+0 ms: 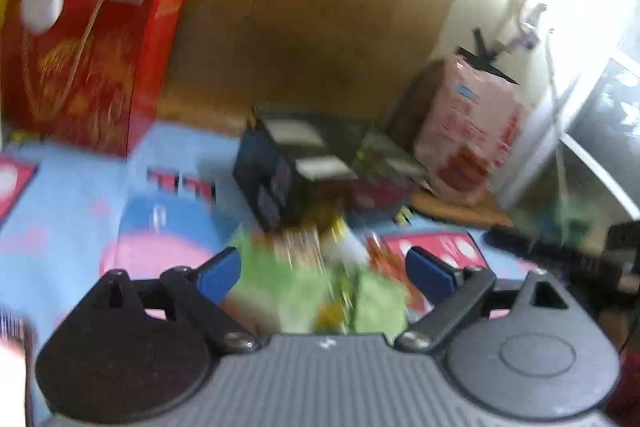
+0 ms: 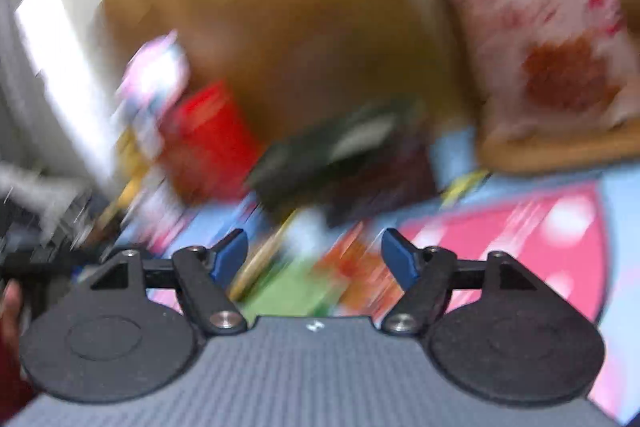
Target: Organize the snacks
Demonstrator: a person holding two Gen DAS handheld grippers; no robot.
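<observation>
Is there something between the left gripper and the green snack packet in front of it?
Nothing visible. The green snack packet lies directly ahead of the left gripper, between its open jaws, on the blue mat. The dark box stands farther back, beyond it.

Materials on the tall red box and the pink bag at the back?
Tall red box with gold print: looks like glossy printed cardboard, flat faces and sharp edges. Pink standing bag: seems thin plastic film, creased and slightly shiny. Blur leaves both uncertain.
</observation>
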